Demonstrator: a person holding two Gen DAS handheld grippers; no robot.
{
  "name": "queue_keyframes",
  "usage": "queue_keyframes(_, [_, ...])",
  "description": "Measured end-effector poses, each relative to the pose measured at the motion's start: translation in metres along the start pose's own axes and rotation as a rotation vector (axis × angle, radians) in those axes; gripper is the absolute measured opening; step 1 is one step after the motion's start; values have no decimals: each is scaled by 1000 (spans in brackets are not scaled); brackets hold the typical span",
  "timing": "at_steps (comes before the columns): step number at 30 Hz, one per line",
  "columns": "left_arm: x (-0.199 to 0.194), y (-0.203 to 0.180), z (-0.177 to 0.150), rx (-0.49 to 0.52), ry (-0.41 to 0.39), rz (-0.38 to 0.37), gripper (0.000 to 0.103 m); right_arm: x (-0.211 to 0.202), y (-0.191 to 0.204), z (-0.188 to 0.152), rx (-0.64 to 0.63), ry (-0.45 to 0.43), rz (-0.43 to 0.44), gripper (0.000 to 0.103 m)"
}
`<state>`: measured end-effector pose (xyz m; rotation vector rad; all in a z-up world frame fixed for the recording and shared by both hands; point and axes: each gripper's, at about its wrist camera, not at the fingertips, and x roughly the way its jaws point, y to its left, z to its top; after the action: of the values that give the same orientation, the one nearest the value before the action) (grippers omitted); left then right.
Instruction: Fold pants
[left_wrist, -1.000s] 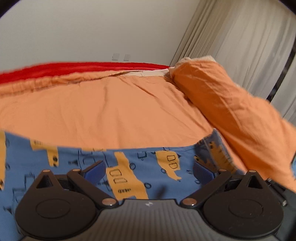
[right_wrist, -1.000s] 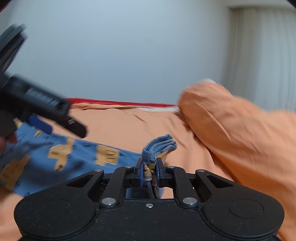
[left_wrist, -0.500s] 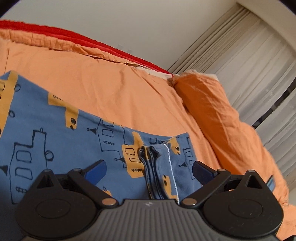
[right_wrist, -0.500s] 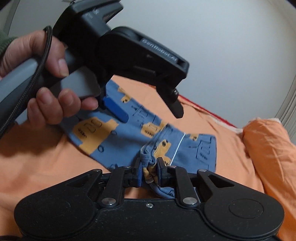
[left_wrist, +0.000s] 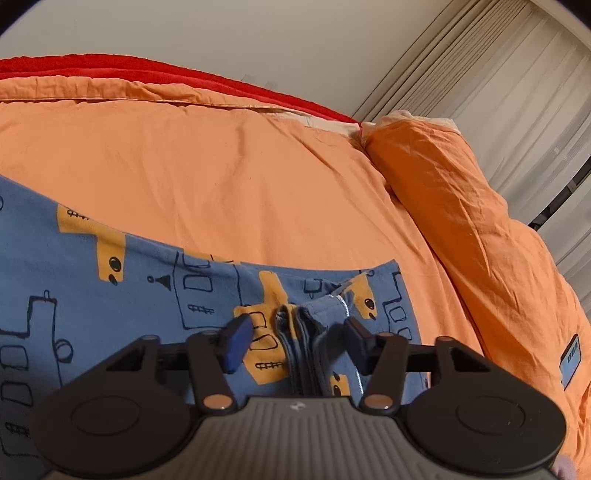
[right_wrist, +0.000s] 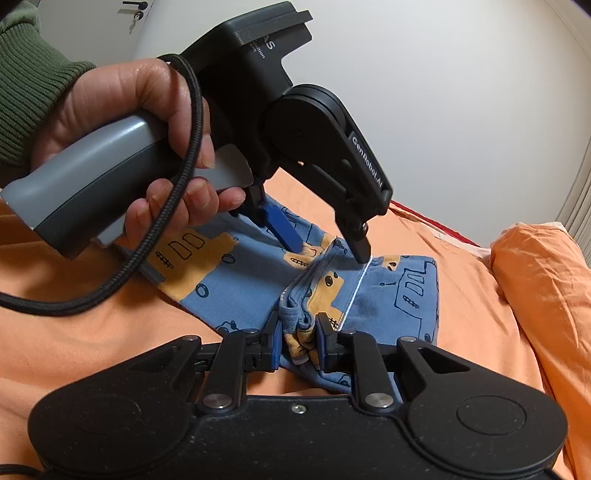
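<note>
The pants (left_wrist: 110, 288) are blue with orange and black drawings and lie on the orange bed cover; they also show in the right wrist view (right_wrist: 399, 295). My left gripper (left_wrist: 295, 339) is open, its fingers straddling a bunched ridge of the fabric (left_wrist: 299, 332) without closing on it. In the right wrist view the left gripper (right_wrist: 325, 247) hangs over the same ridge, held by a hand. My right gripper (right_wrist: 297, 341) is shut on the gathered edge of the pants (right_wrist: 299, 325) near the front of the cloth.
The orange bed cover (left_wrist: 221, 166) stretches far back to a red blanket edge (left_wrist: 147, 74). An orange pillow (left_wrist: 480, 221) lies on the right, with pale curtains (left_wrist: 517, 92) behind it. A black cable (right_wrist: 147, 240) hangs from the left gripper's handle.
The left gripper has come down over the bunched ridge and its fingers have narrowed around it. The right gripper has kept its hold on the pants' edge, now lying flatter on the bed.
</note>
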<state>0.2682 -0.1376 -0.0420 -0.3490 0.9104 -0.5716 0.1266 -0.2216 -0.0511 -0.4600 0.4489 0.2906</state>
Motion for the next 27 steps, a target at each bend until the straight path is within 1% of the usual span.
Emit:
queue_keyframes(3, [1,-2,1,0,7,-3,44,0,0,0,7,0,3,21])
queue_keyframes(4, [1,-3,1,-2,11,-6,36,0,0,0,8,0,4,21])
queue_keyframes(6, [2,-5,1,-1,6,9,33,0,0,0,10,-1,4,21])
queue_keyframes(7, [2,-8,0,10,1,21,29,0,-1,0,10,-1,5,21])
queue_keyframes(11, [0,-20,-3,74,-16,67,21,1,-2,0,11,-2,5,21])
queue_keyframes(17, [-7,-39,-6,136,-40,125,17,-1,-3,1,18,-12,5,20])
queue_keyframes(18, [-9,-41,-6,142,-44,131,17,-3,-3,1,20,-15,4,19])
queue_keyframes(23, [-28,-41,-4,148,-66,134,16,-12,-2,4,11,-46,6,16])
queue_keyframes(27, [-51,-35,-1,145,-104,135,16,-25,6,18,-22,-92,21,16])
